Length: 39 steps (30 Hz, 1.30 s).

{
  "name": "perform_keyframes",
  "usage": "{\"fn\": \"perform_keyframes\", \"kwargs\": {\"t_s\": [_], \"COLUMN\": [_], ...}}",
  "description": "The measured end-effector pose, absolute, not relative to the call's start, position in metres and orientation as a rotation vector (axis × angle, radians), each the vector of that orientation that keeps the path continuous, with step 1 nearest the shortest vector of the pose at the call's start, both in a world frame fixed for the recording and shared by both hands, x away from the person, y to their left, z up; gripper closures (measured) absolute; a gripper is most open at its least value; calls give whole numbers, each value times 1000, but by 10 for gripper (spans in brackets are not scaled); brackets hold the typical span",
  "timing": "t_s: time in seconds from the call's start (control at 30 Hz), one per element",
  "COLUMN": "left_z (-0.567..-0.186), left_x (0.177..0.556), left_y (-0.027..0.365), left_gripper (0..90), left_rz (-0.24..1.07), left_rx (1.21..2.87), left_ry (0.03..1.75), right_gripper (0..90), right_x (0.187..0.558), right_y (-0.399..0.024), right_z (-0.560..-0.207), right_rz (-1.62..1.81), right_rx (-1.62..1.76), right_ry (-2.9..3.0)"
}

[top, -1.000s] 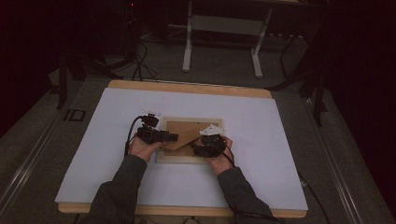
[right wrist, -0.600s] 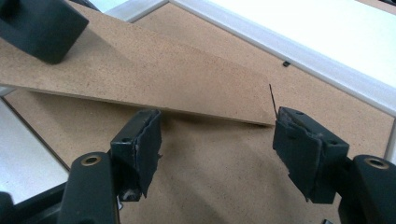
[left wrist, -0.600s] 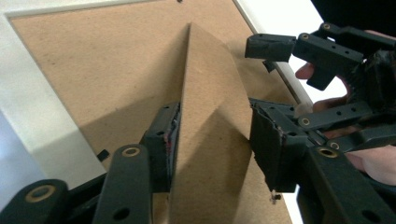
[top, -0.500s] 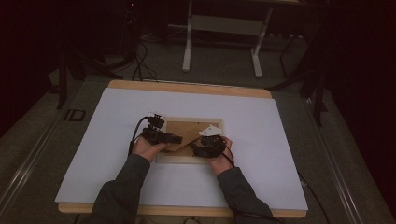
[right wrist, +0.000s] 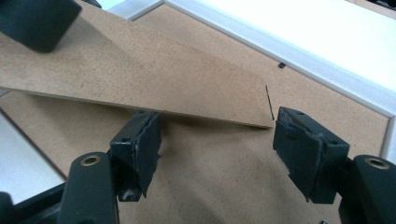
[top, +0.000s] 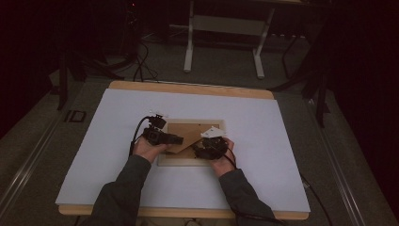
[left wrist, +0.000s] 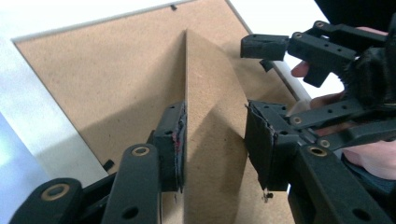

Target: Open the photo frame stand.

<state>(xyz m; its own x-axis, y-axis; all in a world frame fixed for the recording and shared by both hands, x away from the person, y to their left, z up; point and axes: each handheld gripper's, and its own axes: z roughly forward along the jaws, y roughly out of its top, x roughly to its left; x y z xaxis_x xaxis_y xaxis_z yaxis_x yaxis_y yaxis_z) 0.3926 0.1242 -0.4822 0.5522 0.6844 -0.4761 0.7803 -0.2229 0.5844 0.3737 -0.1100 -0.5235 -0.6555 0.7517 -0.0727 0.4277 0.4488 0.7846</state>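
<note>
Closing in on the fold-out stand (left wrist: 212,116), left gripper (left wrist: 212,144) has it btwn its jaws, one pad touching; right gripper (right wrist: 217,140) gapes wide, holding nothing, frame (top: 165,160) mid-pic

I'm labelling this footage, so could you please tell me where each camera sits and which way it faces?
High view: above the person's side, looking forward and down on the table; forearms, hands show.
Left gripper view: on the left gripper, facing the stand flap; own jaws show.
Right gripper view: on the right gripper, own jaws show.
All share the picture frame.
</note>
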Motion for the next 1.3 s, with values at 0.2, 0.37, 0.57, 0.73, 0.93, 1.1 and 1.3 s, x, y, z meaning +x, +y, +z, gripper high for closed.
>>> {"fn": "perform_keyframes", "kwargs": {"t_s": [0.2,0.37,0.57,0.73,0.93,1.1,1.3], "left_z": [-481,-486,-493,-497,-495,-492,-489], "left_x": [391,395,400,402,400,399,397], "left_y": [126,130,127,125,121,121,123], "left_gripper": [634,631,525,506,556,568,591], "left_rz": [-144,-203,-259,-302,-285,-289,-294], "left_rx": [1974,1934,1915,1898,1930,1932,1927], "left_ry": [1169,1186,1197,1203,1181,1177,1155], "right_gripper": [317,323,323,323,324,330,353], "right_x": [373,372,372,370,369,368,367], "right_y": [-108,-108,-109,-109,-109,-108,-107], "right_z": [-524,-524,-525,-525,-525,-525,-525], "right_rz": [1053,1056,1070,1073,1065,1063,1076], "right_rx": [977,972,962,959,951,941,935], "right_ry": [2286,2282,2276,2271,2269,2261,2251]}}
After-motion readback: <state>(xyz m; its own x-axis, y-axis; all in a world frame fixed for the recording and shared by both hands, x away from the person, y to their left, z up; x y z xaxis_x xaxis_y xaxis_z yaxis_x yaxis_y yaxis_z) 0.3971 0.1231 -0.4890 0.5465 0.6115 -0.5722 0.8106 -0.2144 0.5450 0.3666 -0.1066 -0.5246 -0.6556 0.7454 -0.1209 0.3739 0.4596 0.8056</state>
